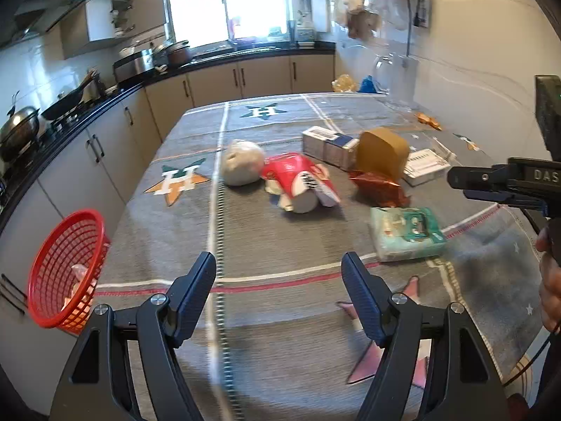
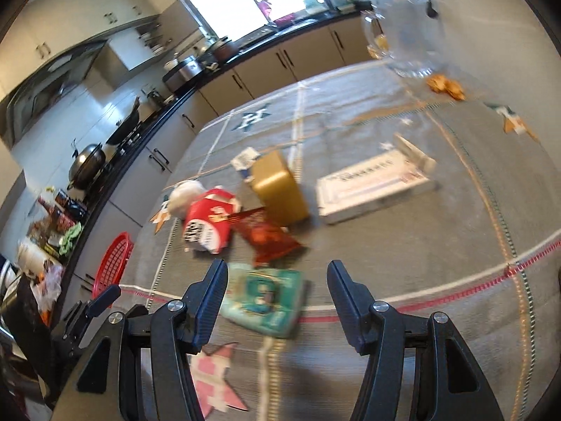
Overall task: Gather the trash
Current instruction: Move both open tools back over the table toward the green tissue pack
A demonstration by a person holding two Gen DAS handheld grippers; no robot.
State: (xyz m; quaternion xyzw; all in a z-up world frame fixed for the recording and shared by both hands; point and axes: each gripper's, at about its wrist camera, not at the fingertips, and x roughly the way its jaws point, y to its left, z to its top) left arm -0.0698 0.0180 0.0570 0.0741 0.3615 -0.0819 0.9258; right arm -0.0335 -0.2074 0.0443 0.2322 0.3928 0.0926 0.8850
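Trash lies mid-table: a grey crumpled wad [image 1: 243,162], a crushed red and white cup [image 1: 301,182], a red foil wrapper [image 1: 380,187] and a green tissue pack [image 1: 406,233]. A red mesh basket [image 1: 66,270] hangs at the table's left edge with some scraps inside. My left gripper [image 1: 278,263] is open and empty above the near table. My right gripper [image 2: 277,270] is open and empty just above the tissue pack [image 2: 266,296]. The cup [image 2: 210,222] and the wrapper [image 2: 270,236] lie beyond it. The right gripper also shows in the left wrist view [image 1: 505,179].
A brown box [image 1: 382,152], blue and white cartons [image 1: 329,145] and a flat white box [image 2: 371,186] stand behind the trash. A clear jug [image 2: 406,35] and orange scraps [image 2: 445,86] sit at the far right. Kitchen counters [image 1: 70,122] run along the left.
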